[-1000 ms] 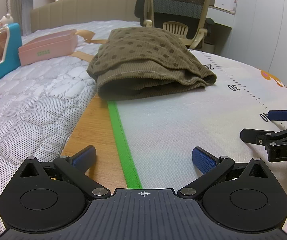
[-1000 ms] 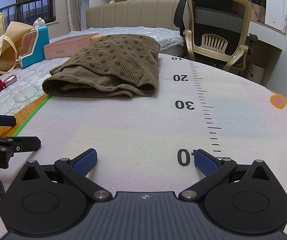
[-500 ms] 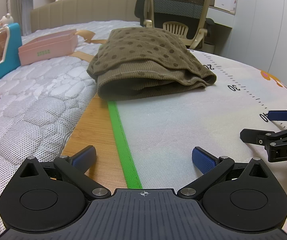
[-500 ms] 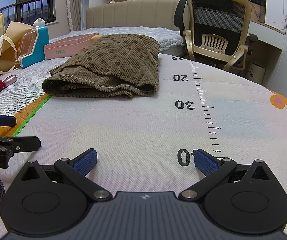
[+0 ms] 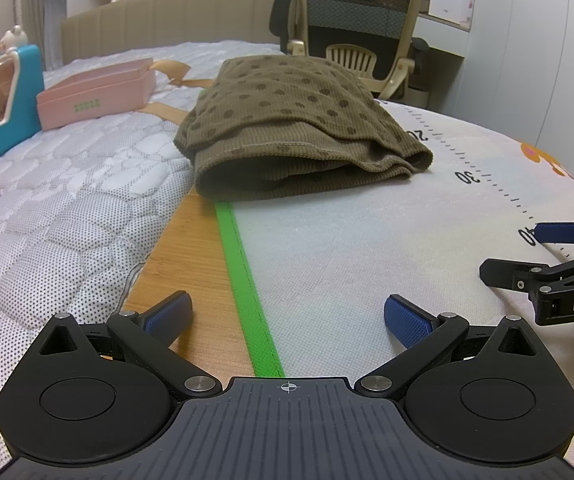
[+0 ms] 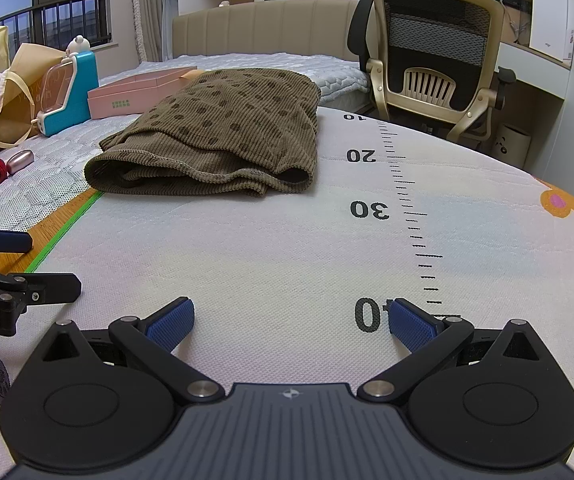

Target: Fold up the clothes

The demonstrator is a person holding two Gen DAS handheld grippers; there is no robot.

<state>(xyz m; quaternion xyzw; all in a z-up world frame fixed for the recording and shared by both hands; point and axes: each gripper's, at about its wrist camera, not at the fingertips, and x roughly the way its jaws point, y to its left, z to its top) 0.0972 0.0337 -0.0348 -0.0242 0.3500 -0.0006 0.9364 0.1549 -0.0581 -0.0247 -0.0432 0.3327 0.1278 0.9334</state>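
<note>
1. The left gripper (image 5: 287,316) is seen at the bottom of its frame with jaws spread wide and nothing held; it sits low over the mat (image 5: 367,248), astride the green border (image 5: 243,280).
2. The right gripper (image 6: 291,320) is likewise spread and empty, low over the mat's printed ruler (image 6: 407,208).
3. The olive dotted garment (image 5: 295,136) lies at centre frame, well apart from both grippers, already folded into a compact stack.
4. The fold is judged complete or nearly so; any next move would call for a forward reach to the near hem.
5. A pink box (image 5: 95,96) and blue case (image 5: 11,96) are noted upper left, an office chair (image 6: 435,52) upper right; nothing obstructs the approach.
</note>
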